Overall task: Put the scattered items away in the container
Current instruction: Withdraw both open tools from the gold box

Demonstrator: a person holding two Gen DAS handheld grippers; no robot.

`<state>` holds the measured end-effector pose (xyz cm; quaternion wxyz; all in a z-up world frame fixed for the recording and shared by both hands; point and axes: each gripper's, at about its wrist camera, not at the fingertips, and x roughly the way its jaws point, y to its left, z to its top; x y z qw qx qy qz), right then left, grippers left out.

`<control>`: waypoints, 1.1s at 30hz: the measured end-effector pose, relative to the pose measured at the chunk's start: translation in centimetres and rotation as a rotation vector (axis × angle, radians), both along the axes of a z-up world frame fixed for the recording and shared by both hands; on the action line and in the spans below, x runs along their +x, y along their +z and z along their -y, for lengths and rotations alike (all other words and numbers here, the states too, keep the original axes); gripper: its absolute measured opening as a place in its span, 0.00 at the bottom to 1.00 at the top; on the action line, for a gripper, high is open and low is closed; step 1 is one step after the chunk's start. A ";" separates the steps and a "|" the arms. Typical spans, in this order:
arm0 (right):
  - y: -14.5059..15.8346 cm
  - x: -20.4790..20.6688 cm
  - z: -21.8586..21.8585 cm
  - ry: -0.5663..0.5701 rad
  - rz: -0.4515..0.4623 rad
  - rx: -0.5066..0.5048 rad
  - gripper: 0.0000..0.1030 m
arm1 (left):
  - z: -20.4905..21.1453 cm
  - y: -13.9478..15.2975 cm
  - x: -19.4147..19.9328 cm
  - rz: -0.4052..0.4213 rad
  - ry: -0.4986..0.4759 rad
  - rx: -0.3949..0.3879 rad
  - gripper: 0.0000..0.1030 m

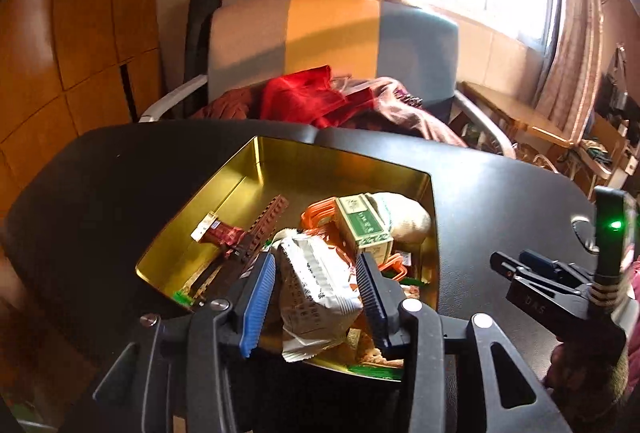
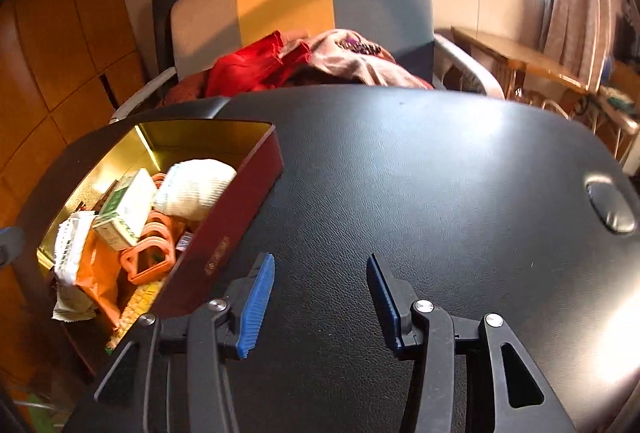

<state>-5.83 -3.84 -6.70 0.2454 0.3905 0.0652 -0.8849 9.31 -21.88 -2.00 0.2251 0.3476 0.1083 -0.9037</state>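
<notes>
A gold-lined tin box (image 1: 328, 169) with dark red outer walls (image 2: 224, 217) stands on the black table (image 2: 420, 173). It holds a white snack packet (image 1: 316, 285), a green-and-white carton (image 1: 364, 229), an orange plastic piece (image 1: 320, 213), a white cloth bundle (image 1: 404, 217) and a dark red toothed bar (image 1: 260, 229). My left gripper (image 1: 316, 273) is over the box, its jaws spread on either side of the white packet, which lies in the box. My right gripper (image 2: 320, 273) is open and empty above bare table, right of the box.
An armchair (image 1: 332, 33) with red and brown clothes (image 1: 312, 97) stands behind the table. A round cap (image 2: 612, 209) is set in the table at the right. A wooden side table (image 2: 520, 57) and curtains are at the far right.
</notes>
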 end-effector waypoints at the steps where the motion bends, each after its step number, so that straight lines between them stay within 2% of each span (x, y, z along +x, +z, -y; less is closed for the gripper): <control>1: 0.5 0.6 0.4 0.006 -0.013 0.002 0.53 | 0.2 -0.1 0.3 0.009 0.026 -0.006 0.42; 3: 1.4 1.7 1.3 0.018 -0.039 0.007 0.56 | 0.7 -0.2 1.0 0.040 0.093 -0.025 0.44; 6: 2.7 3.5 2.7 0.036 -0.076 0.015 0.68 | 1.5 -0.4 2.4 0.107 0.197 -0.061 0.44; 7: 3.0 4.2 3.2 0.045 -0.084 0.017 0.78 | 1.7 -0.3 3.0 0.117 0.222 -0.077 0.44; 8: 3.2 5.0 3.8 0.057 -0.091 0.019 0.81 | 1.9 -0.2 3.6 0.123 0.243 -0.093 0.44; 14: 4.0 8.7 7.3 0.126 -0.125 0.052 0.85 | 1.8 1.3 6.2 0.130 0.346 -0.207 0.44; 15: 4.0 9.1 7.7 0.137 -0.127 0.058 0.85 | 1.8 1.4 6.6 0.126 0.350 -0.212 0.44; 18: 3.6 9.8 8.5 0.157 -0.117 0.073 0.86 | 2.2 1.3 6.8 0.129 0.331 -0.146 0.44; 24: 3.1 10.7 8.8 0.172 -0.110 0.082 0.86 | 1.6 1.0 6.4 0.161 0.329 -0.160 0.43; 27: 3.3 10.9 8.6 0.171 -0.117 0.076 0.87 | 1.5 1.1 6.3 0.145 0.319 -0.141 0.43; 30: 3.5 11.1 8.4 0.172 -0.122 0.074 0.89 | 1.5 1.5 6.4 0.115 0.312 -0.131 0.38; 33: 3.6 11.1 8.2 0.171 -0.130 0.077 0.89 | 1.2 1.8 6.4 0.098 0.306 -0.143 0.38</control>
